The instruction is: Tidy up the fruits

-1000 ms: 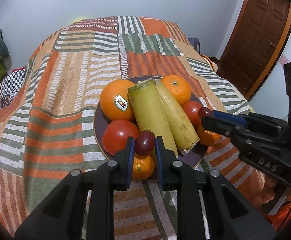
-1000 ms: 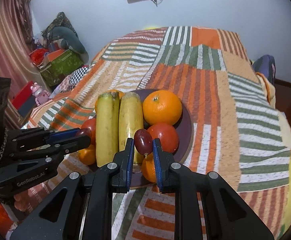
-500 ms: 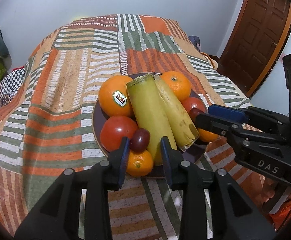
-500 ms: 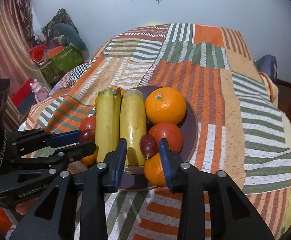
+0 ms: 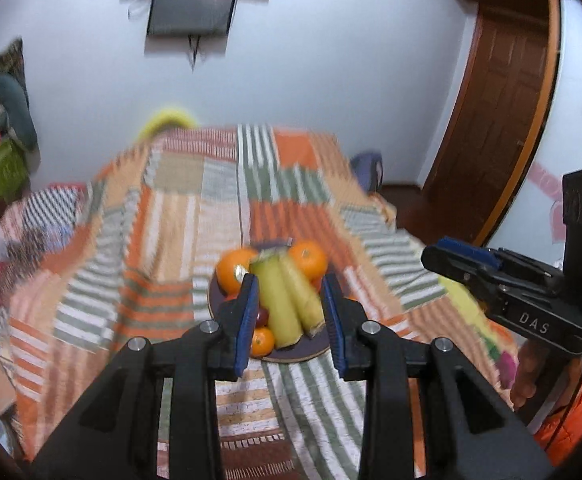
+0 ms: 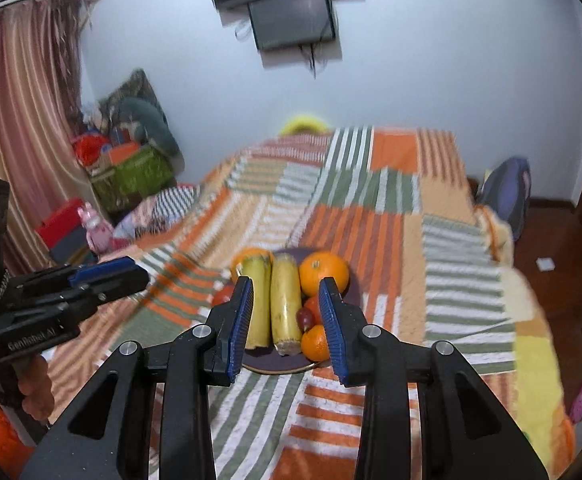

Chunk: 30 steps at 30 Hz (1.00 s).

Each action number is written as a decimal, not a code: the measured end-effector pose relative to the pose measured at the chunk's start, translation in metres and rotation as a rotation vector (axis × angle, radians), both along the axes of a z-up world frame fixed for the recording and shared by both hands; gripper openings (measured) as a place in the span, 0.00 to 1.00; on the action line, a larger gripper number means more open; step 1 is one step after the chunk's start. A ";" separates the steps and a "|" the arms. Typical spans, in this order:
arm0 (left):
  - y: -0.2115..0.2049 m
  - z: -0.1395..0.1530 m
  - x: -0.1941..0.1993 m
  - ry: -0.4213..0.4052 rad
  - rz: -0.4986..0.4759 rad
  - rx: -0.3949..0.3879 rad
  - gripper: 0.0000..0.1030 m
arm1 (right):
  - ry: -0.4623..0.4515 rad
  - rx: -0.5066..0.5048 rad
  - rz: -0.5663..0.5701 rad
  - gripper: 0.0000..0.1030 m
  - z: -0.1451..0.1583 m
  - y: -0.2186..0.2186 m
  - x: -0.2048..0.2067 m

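Note:
A dark round plate [image 5: 295, 354] [image 6: 267, 362] sits on the striped bedspread. It holds two bananas [image 5: 287, 300] [image 6: 285, 304], oranges [image 5: 309, 258] [image 6: 323, 272], tomatoes [image 6: 311, 304], small tangerines [image 5: 262, 341] [image 6: 315, 342] and two dark red grapes [image 5: 262, 316] [image 6: 303, 316]. My left gripper [image 5: 291, 322] is open and empty, held back above the near side of the plate. My right gripper [image 6: 287, 324] is open and empty, also held back from the plate. Each gripper shows in the other's view, the right [image 5: 463, 256] and the left [image 6: 107, 274].
The striped bedspread [image 5: 195, 208] [image 6: 371, 216] covers a bed. A brown door [image 5: 491, 120] stands at the right. Boxes and toys [image 6: 127, 168] are piled by a curtain at the left. A screen [image 6: 291, 16] hangs on the back wall. A dark bag [image 6: 507, 188] lies by the bed.
Both grippers opened wide, let go of their grapes onto the plate, and pulled back and up from it. The plate now looks smaller and farther away.

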State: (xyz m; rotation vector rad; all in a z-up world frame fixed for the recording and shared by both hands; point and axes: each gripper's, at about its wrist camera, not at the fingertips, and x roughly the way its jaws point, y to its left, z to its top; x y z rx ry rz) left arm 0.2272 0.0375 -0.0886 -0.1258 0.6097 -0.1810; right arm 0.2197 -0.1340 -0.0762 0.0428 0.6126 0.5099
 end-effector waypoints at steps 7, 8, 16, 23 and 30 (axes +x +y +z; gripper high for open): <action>-0.012 0.070 -0.076 -0.204 0.026 0.031 0.31 | -0.185 0.041 -0.016 0.31 0.066 -0.011 -0.065; -0.014 0.078 -0.087 -0.230 0.031 0.037 0.31 | -0.215 0.059 -0.015 0.31 0.076 -0.013 -0.078; -0.020 0.109 -0.144 -0.332 0.049 0.034 0.54 | -0.354 0.108 -0.024 0.47 0.107 -0.015 -0.136; -0.022 0.116 -0.168 -0.373 0.090 0.056 0.77 | -0.421 0.087 -0.062 0.81 0.110 -0.008 -0.155; -0.030 0.113 -0.180 -0.396 0.110 0.096 0.93 | -0.450 0.071 -0.104 1.00 0.108 -0.006 -0.164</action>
